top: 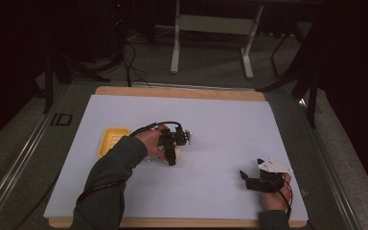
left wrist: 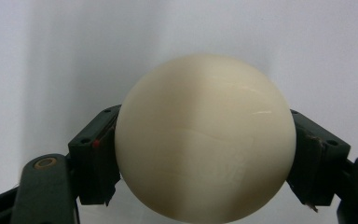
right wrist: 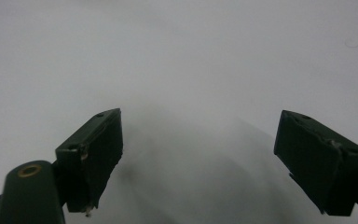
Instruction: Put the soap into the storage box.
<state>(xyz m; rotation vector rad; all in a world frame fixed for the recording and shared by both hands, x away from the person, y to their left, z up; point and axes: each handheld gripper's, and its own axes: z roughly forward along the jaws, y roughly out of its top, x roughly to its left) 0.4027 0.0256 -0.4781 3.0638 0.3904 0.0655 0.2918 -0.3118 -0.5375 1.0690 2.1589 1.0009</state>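
Cream-white ball (left wrist: 204,137), smooth and glossy, sits clamped between the two black jaws of the left gripper (left wrist: 204,154), one pad pressed to each flank. It bears no print, logo or marking on the side facing the left gripper view; faint pale streaks across its surface are reflections or scuffs, and I cannot tell which. A small red dot shows on the inner edge of one jaw.

From the high view, the left gripper (top: 171,143) is held over the white sheet (top: 220,124) that covers the wooden table (top: 182,92), left of centre and just beside a shallow yellow tray (top: 106,143). The person's left hand (top: 151,141) wraps the gripper body, with a dark green sleeve (top: 110,177) trailing back to the near edge. The ball itself is hidden by hand and gripper from this angle, so whether it rests on the sheet or is lifted clear cannot be determined.

The right gripper (top: 245,176) lies near the sheet's near right corner, well apart from the left one, held in the right hand (top: 273,194), with its grey three-cornered plate uppermost. In the right gripper view its jaws (right wrist: 200,158) stand wide apart with nothing between them, over bare white sheet.

Readable writing: the characters "ID" (top: 60,119) on the dark surface left of the table. No brand name is legible on either tool or on the tray.
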